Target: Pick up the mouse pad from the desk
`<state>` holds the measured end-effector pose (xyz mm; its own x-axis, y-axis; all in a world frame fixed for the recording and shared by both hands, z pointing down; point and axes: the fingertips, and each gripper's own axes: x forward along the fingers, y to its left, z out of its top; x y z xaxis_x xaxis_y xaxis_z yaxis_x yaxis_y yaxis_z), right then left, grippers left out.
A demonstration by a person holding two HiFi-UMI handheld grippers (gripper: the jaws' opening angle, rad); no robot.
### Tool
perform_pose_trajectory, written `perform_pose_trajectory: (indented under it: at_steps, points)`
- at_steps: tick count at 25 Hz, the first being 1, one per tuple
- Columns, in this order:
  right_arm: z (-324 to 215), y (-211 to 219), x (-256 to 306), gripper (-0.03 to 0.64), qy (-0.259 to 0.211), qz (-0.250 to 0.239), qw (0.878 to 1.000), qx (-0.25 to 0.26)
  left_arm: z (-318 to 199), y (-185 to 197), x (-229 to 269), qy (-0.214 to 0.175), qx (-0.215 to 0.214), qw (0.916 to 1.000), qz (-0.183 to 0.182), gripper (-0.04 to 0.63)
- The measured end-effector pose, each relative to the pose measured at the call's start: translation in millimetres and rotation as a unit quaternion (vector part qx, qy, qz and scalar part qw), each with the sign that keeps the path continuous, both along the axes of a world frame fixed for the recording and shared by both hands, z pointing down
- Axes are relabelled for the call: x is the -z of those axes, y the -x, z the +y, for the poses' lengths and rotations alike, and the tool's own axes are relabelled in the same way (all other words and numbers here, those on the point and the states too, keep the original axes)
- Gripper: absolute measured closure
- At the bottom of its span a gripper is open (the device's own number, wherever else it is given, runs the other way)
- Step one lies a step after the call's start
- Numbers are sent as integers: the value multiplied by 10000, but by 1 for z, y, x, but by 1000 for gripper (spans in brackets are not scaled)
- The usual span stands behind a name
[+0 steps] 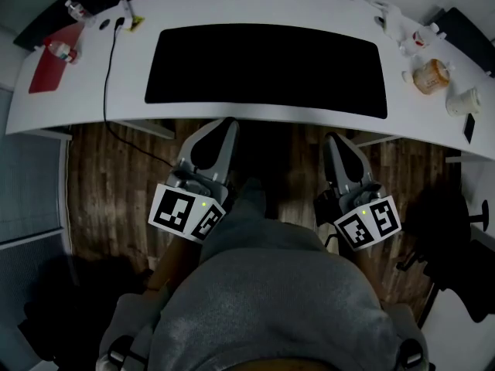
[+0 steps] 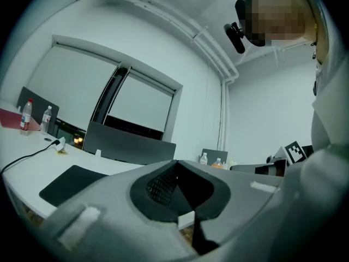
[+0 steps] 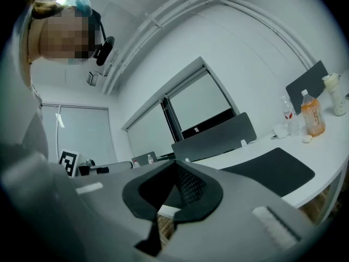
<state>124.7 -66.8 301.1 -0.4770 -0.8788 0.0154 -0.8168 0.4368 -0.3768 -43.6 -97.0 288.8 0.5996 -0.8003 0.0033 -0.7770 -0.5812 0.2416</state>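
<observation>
A large black rectangular mouse pad (image 1: 267,68) is seen lying flat on the middle of a curved white desk (image 1: 255,6), its long side set along the near edge. It is touched by neither gripper.

The grey left gripper (image 1: 230,124) and the grey right gripper (image 1: 332,139) are held side by side just short of the desk's near edge, over a dark wooden plank floor (image 1: 116,184), with their tips pointed toward the desk. In the left gripper view the jaws of the left gripper (image 2: 175,165) are shown pressed together with nothing between them, and the mouse pad (image 2: 68,183) is seen beyond them, to the left, on the desk top. In the right gripper view the jaws of the right gripper (image 3: 175,165) are likewise closed and empty, and the mouse pad (image 3: 272,171) is seen to the right.

At the left end of the desk a flat red sheet (image 1: 50,68) is laid, with a clear plastic water bottle (image 1: 62,50) at its edge. A thin black cable (image 1: 112,60) is run across the desk and down over its near edge. At the right end a bottle of orange drink (image 1: 428,76) is placed, and beside it what may be a white cup (image 1: 462,100). The bottom of the head view is filled by the person's grey sweater (image 1: 263,292).
</observation>
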Motion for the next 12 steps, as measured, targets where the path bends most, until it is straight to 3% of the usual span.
perform_pose_trajectory:
  at_steps: [12]
  points:
    - [-85, 9, 9, 615, -96, -36, 9999, -60, -82, 14, 8, -154, -30, 9998, -150, 597]
